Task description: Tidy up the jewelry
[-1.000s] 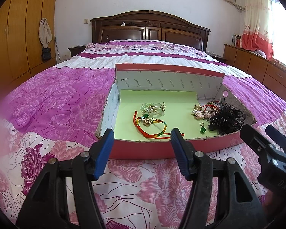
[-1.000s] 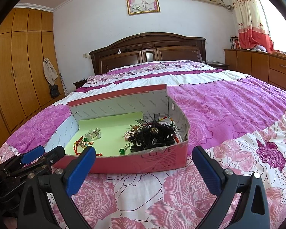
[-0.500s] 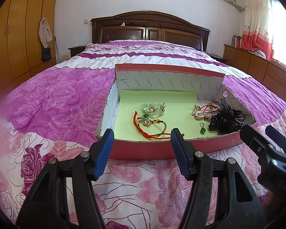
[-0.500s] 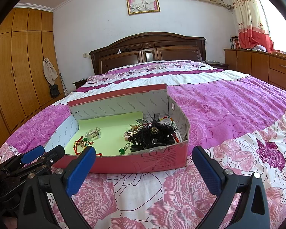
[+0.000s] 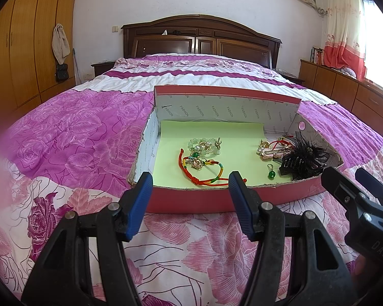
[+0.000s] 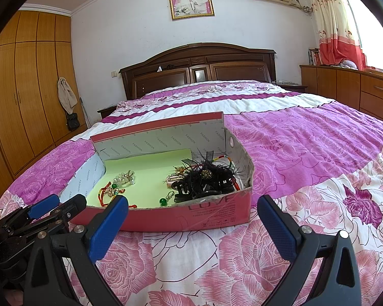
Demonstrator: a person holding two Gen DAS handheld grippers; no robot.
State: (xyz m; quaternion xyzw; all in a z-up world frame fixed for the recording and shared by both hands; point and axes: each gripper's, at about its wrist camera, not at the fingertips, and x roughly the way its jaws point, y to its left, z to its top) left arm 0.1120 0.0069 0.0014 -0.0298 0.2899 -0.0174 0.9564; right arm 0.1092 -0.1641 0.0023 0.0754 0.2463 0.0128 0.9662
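A red cardboard box (image 5: 212,200) (image 6: 176,218) lined with green paper lies on the bed. Inside it, at the left, are a red braided cord bracelet (image 5: 204,172) (image 6: 105,196) and a pale bead bracelet (image 5: 204,145) (image 6: 125,178). At the right lie a black feathered hair clip (image 5: 302,159) (image 6: 206,181), a gold hairpin (image 5: 269,151) and a green bead charm (image 5: 271,174) (image 6: 163,201). My left gripper (image 5: 190,187) (image 6: 56,205) hovers open just before the box's front wall. Beside it my right gripper (image 6: 191,211) (image 5: 349,181) also stands open and empty.
The bed's pink and purple floral quilt (image 5: 71,140) spreads all around the box. A dark wooden headboard (image 5: 199,40) stands at the far end. Wooden wardrobes (image 6: 25,97) line the left wall and a low cabinet (image 6: 357,89) the right.
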